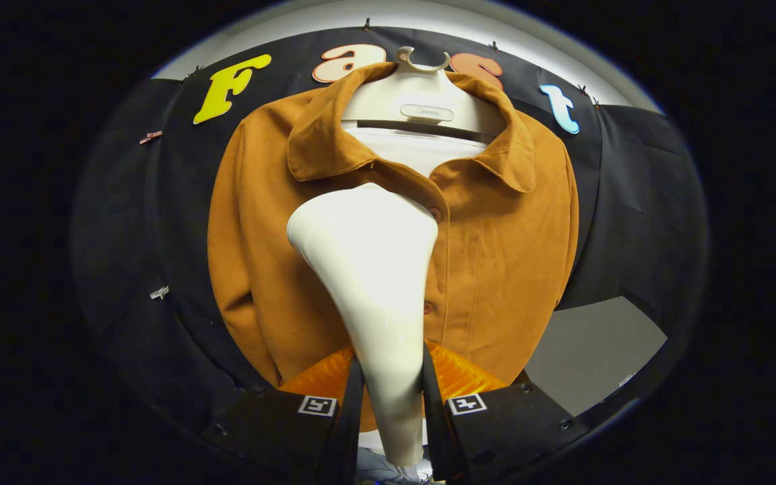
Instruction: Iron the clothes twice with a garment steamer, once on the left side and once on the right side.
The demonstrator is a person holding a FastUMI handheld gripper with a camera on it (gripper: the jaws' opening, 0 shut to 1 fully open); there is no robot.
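We see the gripper (391, 387) clenched on the garment steamer (374, 269): both black fingers (347, 404) press on its white neck from either side. The steamer's broad white head rises just ahead of the fingers and lies over the brown shirt (502, 249), near the button line. The shirt hangs beyond the fingers on a white hanger (422, 101) against the black cloth wall (637, 195).

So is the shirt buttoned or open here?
Buttoned: the shirt's front edges meet along the placket, two buttons showing beside the steamer that the gripper clamps.
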